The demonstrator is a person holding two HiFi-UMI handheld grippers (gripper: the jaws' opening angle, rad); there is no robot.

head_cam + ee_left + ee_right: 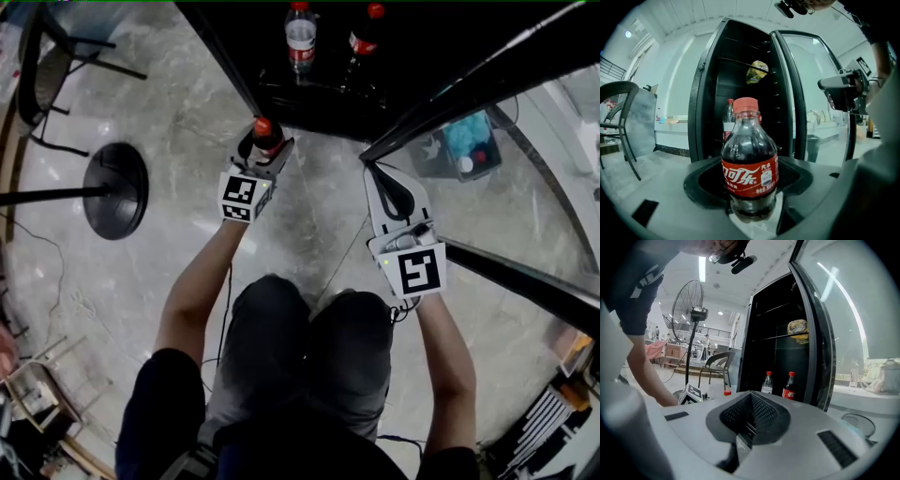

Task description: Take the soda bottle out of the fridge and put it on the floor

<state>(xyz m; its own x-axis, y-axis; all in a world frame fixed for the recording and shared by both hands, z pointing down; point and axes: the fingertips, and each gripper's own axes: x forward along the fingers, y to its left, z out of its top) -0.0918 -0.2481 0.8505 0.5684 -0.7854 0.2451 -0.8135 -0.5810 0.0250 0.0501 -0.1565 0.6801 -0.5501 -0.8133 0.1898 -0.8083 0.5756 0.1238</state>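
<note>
The left gripper (263, 148) has its jaws clamped on the lower body of the soda bottle (750, 161), which stands upright between them, red cap up and label facing the camera. The bottle is already clear of the fridge (740, 70), in front of its open front and over the pale stone floor (309, 220); the left gripper view sits low, near floor level, but no view shows whether the base touches the ground or hangs just above it. The right gripper (382, 178) is closed on nothing, its jaws pressed together, and it sits beside the lower edge of the open glass door (469, 89), though contact with the door cannot be made out. Further out, a clear bottle (300, 37) and a second cola bottle (364, 42) stand side by side on the fridge's bottom shelf (neither is being reached for), and a fan base (115, 190) lies well off to the left. As I read it, the taking-out is done and the setting-down is the step in hand. The next move calls for lowering the bottle straight, keeping it plumb until the base sits flat on the stone, then parting the left jaws and drawing them back without nudging the bottle; a tall, narrow bottle would likely tip if released at a tilt.
</note>
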